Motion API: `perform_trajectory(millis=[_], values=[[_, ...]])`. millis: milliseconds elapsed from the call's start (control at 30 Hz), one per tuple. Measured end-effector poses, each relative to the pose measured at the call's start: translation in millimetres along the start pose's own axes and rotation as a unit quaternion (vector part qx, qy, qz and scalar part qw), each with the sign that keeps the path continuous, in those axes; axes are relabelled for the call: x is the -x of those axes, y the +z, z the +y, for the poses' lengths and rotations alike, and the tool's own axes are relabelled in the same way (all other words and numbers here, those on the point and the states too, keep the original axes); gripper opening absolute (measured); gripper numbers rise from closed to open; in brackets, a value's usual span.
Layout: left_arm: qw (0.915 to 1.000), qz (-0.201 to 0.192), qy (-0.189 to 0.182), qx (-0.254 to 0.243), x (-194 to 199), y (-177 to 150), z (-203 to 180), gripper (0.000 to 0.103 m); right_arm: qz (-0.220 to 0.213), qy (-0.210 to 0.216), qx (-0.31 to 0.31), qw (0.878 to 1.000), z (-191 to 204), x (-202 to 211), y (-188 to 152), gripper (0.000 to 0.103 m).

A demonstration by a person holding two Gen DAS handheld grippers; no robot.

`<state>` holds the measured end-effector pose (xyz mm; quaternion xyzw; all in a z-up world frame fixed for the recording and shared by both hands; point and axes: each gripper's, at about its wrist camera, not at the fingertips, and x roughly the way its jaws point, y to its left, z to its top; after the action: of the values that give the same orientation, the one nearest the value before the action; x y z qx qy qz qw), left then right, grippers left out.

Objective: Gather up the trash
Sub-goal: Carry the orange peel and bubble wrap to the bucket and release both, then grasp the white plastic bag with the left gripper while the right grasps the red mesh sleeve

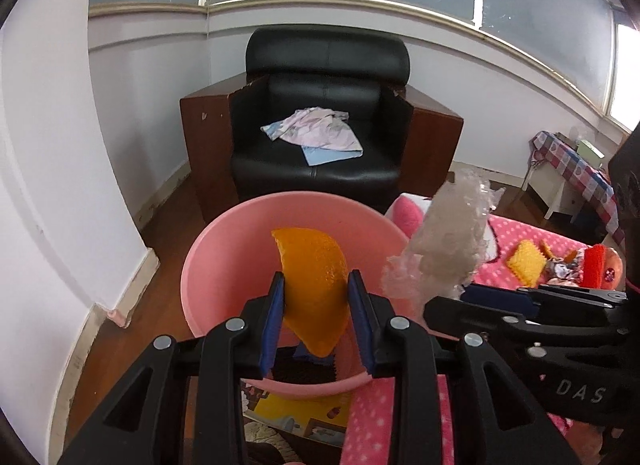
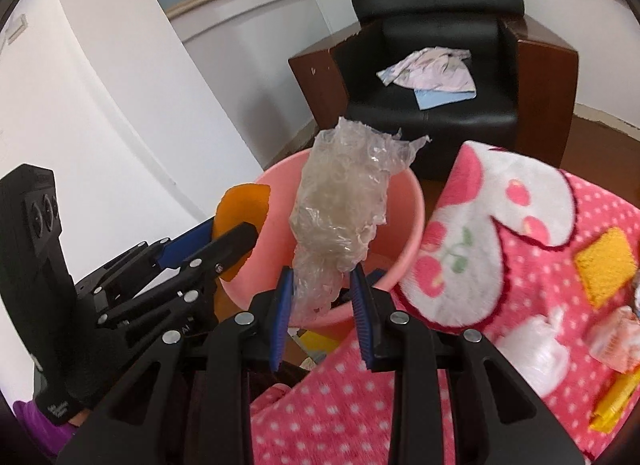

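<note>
My left gripper [image 1: 316, 297] is shut on an orange peel [image 1: 314, 285] and holds it over the pink bin [image 1: 224, 253]. My right gripper [image 2: 322, 285] is shut on a crumpled clear plastic wrap [image 2: 340, 213] above the bin's rim [image 2: 412, 233]. The wrap also shows in the left wrist view [image 1: 444, 241], held by the right gripper [image 1: 472, 297] to the right of the bin. The left gripper [image 2: 236, 237] with the peel [image 2: 240, 205] shows at the left in the right wrist view.
A pink dotted blanket [image 2: 500, 265] lies to the right with a yellow sponge [image 2: 606, 265], white wrappers [image 2: 536, 349] and other litter. A black armchair [image 1: 320, 117] with cloths [image 1: 316, 135] stands behind the bin. White wall is on the left.
</note>
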<state>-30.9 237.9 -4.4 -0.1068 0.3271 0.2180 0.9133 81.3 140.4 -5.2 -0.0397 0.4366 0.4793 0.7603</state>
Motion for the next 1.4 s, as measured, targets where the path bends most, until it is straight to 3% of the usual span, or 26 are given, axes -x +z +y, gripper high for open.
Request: perform_trajectory(millis=[300,367,500,700,1033,1400], values=[[1.0000,0.004,0.008,0.000,-16.7,1.1,17.5,0.033,0.015,-0.004,-0.004,1.000,6.0,-25.8,3.6,0.034],[0.9999,0.004,0.010,0.002,-17.5,1.1,21.1,0.038,0.016,-0.007,-0.007,1.000,5.2,-28.8,4.0,0.037],[0.9999,0.002,0.014,0.010,-16.1,1.3,28.3,0.043,0.014,-0.009,-0.008,1.000,7.3,-32.6,4.1,0.043],[0.9998,-0.004,0.005,0.020,-8.6,2.4,31.2,0.044,0.008,-0.017,-0.008,1.000,7.2,-25.2,-4.4,0.044],[0.9988,-0.027,-0.041,0.002,17.9,0.4,-3.3,0.044,-0.024,-0.048,-0.020,0.998,-9.4,24.4,-35.4,0.044],[0.9903,-0.031,-0.125,-0.051,34.4,-9.4,-85.5,0.045,-0.086,-0.157,-0.070,0.981,-70.9,124.0,-88.8,0.044]])
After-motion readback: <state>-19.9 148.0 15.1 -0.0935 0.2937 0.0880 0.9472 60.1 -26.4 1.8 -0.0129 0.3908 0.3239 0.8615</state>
